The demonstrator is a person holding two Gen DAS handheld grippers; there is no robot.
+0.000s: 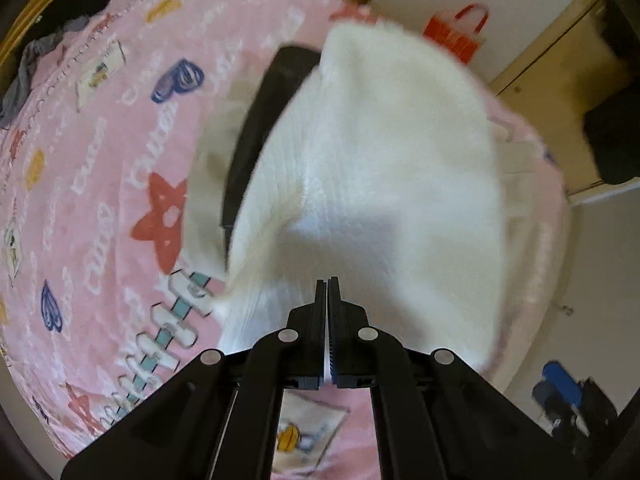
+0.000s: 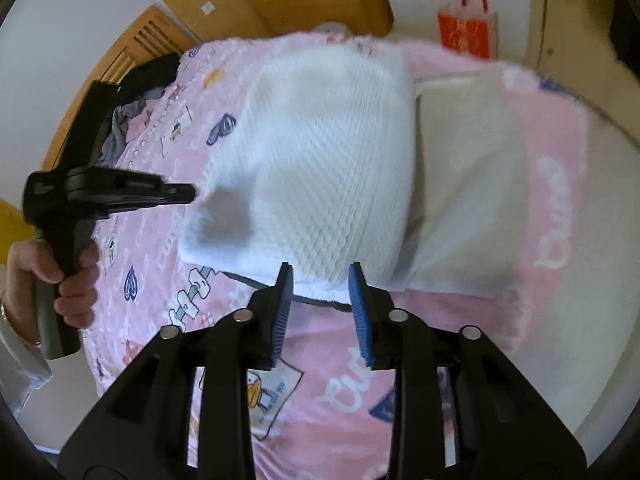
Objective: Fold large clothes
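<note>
Left gripper lifting a corner of the white knit on the pink bed

At nine o'clock in the right wrist view the left gripper (image 2: 188,193) reaches in, its fingers pressed together on an edge of the white knit garment (image 2: 320,168); its own view confirms the pinch, fabric sandwiched between the pads. Toward the centre, the garment lies bunched on the pink bedspread (image 2: 344,384), with a dark band (image 1: 260,128) showing at eleven o'clock in the left view. At six o'clock the right gripper (image 2: 320,280) hangs wide apart, holding nothing, just short of the near hem. To fold well, I judge the right should pinch that hem and both lift evenly, keeping the edge taut. There is open spread at nine o'clock; the bed's edge falls away at three o'clock, near a red bag (image 2: 468,26).
</note>
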